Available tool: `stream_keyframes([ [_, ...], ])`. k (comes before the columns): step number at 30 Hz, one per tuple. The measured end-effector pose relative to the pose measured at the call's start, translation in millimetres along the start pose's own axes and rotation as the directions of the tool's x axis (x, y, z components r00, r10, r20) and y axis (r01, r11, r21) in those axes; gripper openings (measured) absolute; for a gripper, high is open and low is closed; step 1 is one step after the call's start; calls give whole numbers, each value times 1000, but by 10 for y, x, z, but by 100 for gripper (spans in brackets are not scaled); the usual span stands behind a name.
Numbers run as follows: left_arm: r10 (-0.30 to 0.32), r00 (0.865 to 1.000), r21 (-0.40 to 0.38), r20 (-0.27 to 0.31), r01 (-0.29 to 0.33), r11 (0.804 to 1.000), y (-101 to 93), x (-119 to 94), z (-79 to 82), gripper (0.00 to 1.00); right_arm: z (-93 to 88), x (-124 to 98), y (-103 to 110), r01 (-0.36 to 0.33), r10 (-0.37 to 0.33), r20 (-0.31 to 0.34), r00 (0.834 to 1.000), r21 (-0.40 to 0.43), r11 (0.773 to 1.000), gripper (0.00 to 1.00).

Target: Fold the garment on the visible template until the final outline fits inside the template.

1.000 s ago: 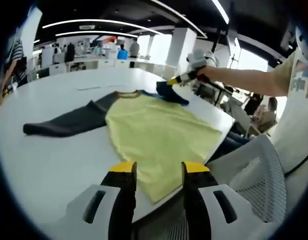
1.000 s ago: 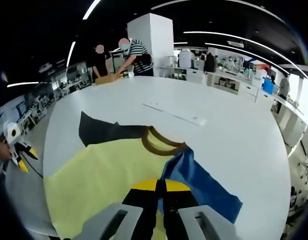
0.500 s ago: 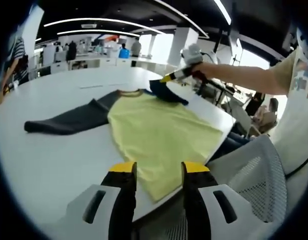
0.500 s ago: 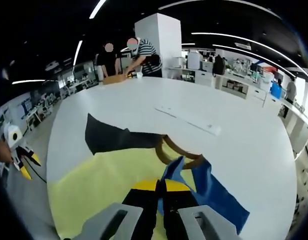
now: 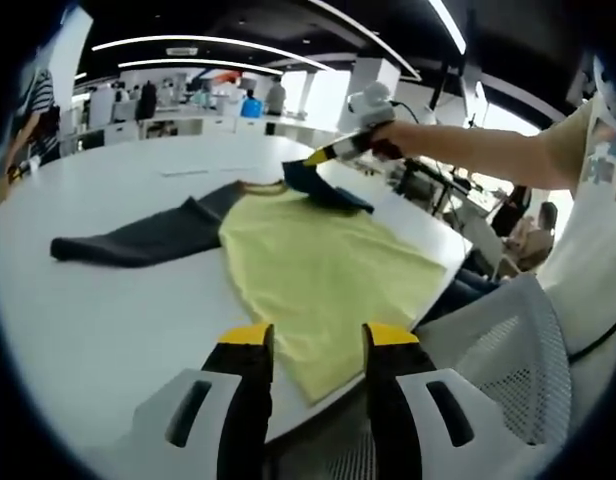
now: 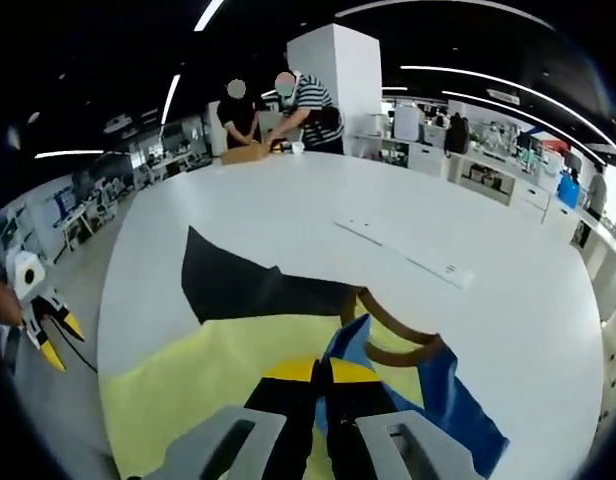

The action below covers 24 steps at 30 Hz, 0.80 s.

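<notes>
**Right tool lifts a blue sleeve of a shirt spread on a white table**

In the right gripper view, the right tool has its two yellow-tipped jaws pressed together, pinching the blue sleeve of the shirt. The sleeve is raised off the yellow body, beside the brown collar. The dark grey sleeve lies flat beyond it on the white table.

In the left gripper view, the left tool has its jaws standing apart with nothing between them, held near the table edge just above the shirt's hem. The yellow shirt lies spread on the table, its grey sleeve stretched away to the left, and part of the hem hangs over the near edge. The right tool enters from the right, held by a person's hand, with the blue sleeve dangling from it. A mesh chair stands beside the table. Two people stand at the far end of the table.
</notes>
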<state>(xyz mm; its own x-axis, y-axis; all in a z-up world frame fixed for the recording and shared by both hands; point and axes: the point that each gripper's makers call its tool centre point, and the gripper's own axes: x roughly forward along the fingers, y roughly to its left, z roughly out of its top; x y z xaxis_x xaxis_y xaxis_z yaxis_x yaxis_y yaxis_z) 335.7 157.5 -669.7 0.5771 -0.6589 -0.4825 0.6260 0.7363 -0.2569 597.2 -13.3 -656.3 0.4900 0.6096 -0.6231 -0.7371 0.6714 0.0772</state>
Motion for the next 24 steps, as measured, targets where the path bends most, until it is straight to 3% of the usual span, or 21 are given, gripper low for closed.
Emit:
stream_keyframes([
  [24, 9, 1000, -32, 29, -8, 999, 47, -22, 43, 33, 86, 659, 435, -80, 79, -57, 995, -20, 997, 0],
])
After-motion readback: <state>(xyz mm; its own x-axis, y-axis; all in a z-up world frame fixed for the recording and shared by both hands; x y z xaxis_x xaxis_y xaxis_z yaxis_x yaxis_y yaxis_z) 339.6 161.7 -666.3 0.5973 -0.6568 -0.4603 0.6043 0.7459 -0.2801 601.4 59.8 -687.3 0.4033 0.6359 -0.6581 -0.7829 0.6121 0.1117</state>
